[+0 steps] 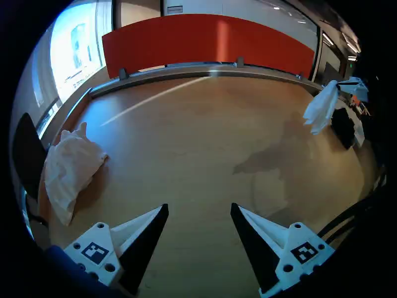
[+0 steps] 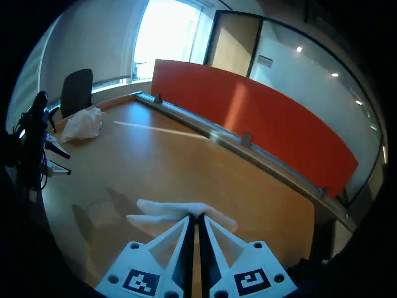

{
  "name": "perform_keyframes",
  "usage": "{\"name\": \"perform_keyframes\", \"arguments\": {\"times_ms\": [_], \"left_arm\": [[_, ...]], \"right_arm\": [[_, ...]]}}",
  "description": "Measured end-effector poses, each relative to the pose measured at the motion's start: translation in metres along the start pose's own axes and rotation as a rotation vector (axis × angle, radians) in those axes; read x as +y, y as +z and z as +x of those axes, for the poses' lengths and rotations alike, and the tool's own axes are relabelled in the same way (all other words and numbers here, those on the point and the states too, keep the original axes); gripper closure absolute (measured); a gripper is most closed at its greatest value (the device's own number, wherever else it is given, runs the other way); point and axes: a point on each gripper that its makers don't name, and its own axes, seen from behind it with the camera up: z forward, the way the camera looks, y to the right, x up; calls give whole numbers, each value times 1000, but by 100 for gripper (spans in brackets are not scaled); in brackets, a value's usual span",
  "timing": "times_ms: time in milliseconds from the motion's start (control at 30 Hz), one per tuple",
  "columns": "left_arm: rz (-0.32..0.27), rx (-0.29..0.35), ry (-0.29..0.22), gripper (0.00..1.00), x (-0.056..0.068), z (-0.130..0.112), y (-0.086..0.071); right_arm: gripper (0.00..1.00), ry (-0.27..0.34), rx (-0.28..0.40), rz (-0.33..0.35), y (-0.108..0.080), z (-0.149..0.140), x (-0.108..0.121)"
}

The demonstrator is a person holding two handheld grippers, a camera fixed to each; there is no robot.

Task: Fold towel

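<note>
Towel, white limp cloth, pinched in right tool, smooth wooden table

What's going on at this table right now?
A person works two handheld grippers over a wooden table. The right gripper is shut on a white towel, which hangs bunched above the tabletop. The left gripper is open and holds nothing. A crumpled white cloth pile lies near the table's edge. No fold is visible yet.

A white towel hangs limp and bunched from the closed right claw, above the tabletop
</note>
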Motion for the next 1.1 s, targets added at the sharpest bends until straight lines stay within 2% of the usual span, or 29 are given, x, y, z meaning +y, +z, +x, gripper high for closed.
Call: {"name": "perform_keyframes", "arguments": {"times_ms": [467,1100], "left_arm": [[4,-8,5,7,1,4,6],[12,-12,13,7,6,9,9]], "right_arm": [[95,52,-55,-60,-11,-34,73],[95,90,-124,-101,-23,-65,149]]}}
